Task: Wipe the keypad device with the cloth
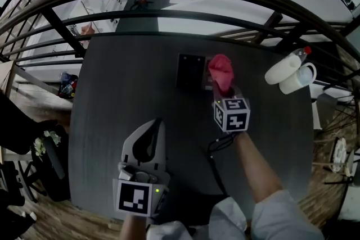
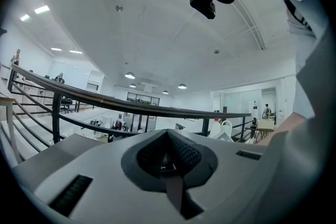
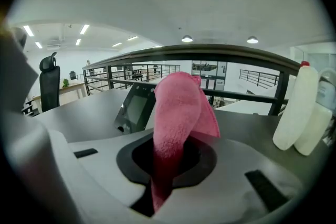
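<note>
The dark keypad device (image 1: 189, 71) stands tilted near the table's far middle; the right gripper view shows its screen (image 3: 135, 108) left of the cloth. My right gripper (image 1: 223, 89) is shut on a pink cloth (image 1: 220, 71), which bunches up out of the jaws (image 3: 178, 113) just right of the device. My left gripper (image 1: 152, 133) rests low near the table's front, pointing away, jaws shut with nothing between them (image 2: 167, 157).
The dark round table (image 1: 124, 93) is ringed by a black railing (image 1: 169, 14). Two white jugs (image 1: 289, 71) stand at the table's right edge, also in the right gripper view (image 3: 304, 110). A black cable (image 1: 216, 157) runs across the table near my right arm.
</note>
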### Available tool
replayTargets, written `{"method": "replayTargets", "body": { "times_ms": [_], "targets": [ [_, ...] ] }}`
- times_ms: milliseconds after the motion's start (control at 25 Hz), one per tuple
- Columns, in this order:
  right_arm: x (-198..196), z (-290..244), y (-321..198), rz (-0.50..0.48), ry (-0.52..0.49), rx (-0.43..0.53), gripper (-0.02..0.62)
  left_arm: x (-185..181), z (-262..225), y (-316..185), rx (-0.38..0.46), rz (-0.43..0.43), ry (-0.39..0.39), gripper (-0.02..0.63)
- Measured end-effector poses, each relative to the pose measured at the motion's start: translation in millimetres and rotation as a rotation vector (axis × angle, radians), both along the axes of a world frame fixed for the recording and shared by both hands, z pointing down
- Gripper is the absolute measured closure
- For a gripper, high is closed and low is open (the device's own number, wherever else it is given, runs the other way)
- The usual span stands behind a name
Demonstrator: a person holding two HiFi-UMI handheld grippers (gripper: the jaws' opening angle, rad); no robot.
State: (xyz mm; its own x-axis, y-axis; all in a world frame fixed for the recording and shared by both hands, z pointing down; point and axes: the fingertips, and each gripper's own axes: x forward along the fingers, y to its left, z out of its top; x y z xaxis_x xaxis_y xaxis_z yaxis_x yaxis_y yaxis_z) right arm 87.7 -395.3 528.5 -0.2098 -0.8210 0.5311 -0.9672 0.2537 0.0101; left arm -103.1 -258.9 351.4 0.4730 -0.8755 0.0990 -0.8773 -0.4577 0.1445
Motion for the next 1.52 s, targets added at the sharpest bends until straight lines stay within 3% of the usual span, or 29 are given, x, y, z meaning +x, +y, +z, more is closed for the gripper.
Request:
{"method": "replayTargets", "body": {
  "times_ms": [280,480,1000,1520],
  "targets": [
    [-21.3,15.3,22.5,-0.071,-0.028,-0.052,0.565,2.4,-2.4,5.4,-0.001,-0.007,-0.008,0.603],
    [-41.6,2.7,35.9,-0.118,-0.084,-0.039,0.565,1.8,-4.8,12.6,-0.005,-0.013,-0.013,0.603],
    [-39.7,-56.7,75.8,-0.203,-0.13,0.073,0.565,21.1,-20.9,39.9,0.026,-0.013,-0.044,0.603],
    [-7.6,-141.5,129.4,-0.195,-0.123,0.255,0.565,44.7,-53.2,59.0,0.067,-0.026,-0.087,0.603]
  ]
}}
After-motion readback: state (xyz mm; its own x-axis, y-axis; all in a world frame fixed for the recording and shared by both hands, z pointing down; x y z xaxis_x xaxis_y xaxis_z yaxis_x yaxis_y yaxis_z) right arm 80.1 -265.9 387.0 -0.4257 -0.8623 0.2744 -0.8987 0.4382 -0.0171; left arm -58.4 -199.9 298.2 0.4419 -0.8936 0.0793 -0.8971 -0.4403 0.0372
